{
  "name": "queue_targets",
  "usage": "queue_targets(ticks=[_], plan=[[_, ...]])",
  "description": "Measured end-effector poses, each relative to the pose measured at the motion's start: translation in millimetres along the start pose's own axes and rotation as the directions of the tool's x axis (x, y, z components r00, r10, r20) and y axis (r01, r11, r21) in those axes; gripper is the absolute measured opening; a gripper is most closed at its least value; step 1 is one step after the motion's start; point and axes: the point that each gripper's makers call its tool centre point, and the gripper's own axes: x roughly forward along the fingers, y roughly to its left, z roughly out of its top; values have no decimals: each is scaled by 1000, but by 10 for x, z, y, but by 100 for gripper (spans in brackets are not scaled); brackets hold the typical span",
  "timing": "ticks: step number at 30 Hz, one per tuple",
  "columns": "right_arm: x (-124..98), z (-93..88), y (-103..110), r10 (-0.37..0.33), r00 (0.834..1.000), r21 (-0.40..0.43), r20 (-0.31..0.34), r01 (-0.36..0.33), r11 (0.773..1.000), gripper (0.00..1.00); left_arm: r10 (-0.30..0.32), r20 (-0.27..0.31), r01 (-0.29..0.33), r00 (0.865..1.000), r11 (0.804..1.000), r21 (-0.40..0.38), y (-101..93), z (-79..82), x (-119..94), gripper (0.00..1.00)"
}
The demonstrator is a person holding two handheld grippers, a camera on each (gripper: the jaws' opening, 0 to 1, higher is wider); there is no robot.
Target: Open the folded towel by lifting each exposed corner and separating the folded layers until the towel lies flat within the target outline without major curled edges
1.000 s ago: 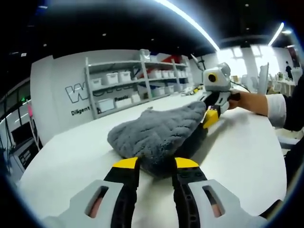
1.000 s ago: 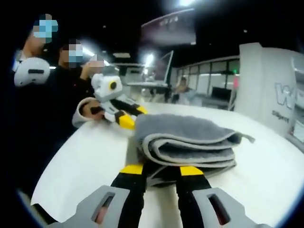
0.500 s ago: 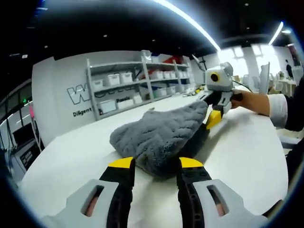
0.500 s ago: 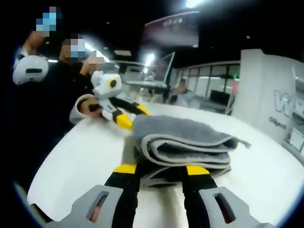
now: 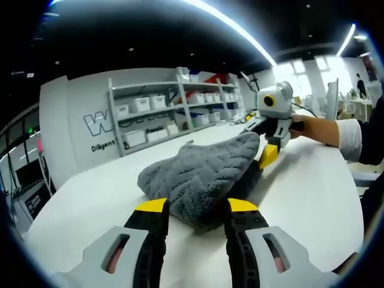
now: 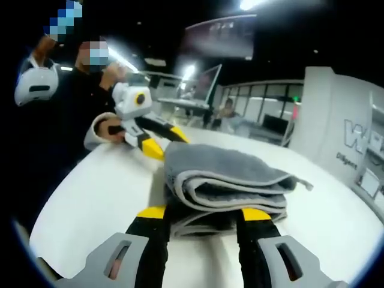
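A: Where do things stand?

B: The white table (image 5: 78, 198), smooth and matte with a rounded edge, carries the folded towel (image 5: 198, 174) around its middle, well in from every edge. It looks thick and plush, grey, with a quilted pile on top; in the right gripper view the stacked folds show as soft rounded rolls (image 6: 231, 192).

A: And the grippers?

B: One at each end. The left gripper (image 5: 197, 207) has its yellow-tipped jaws spread, the towel's near fold sitting between the tips, nothing pinched. The right gripper (image 6: 204, 214) is likewise spread around the layered end, low against the stack.

A: What would make this step go well?

B: I'd judge it a matter of catching only the top layer. The pile is bulky and will compress, so a deep bite risks taking several folds together. Better to nip one exposed corner shallowly, lift, and peel outward while the other gripper pins the lower layers. No target outline is visible to me on the table.
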Motion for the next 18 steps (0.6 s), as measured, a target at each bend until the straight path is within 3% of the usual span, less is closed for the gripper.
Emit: queue_targets(ticks=[11,18], plan=[[-14,11,-38,-26,1000,-28,-4,26,999,43,2,22,-3,1000,1000,29,-22,55,-7,39],[-95,128,-126,-68,996,-15,54,69,998,38,-5,35,4,999,999,37,-40,88,-5,39]])
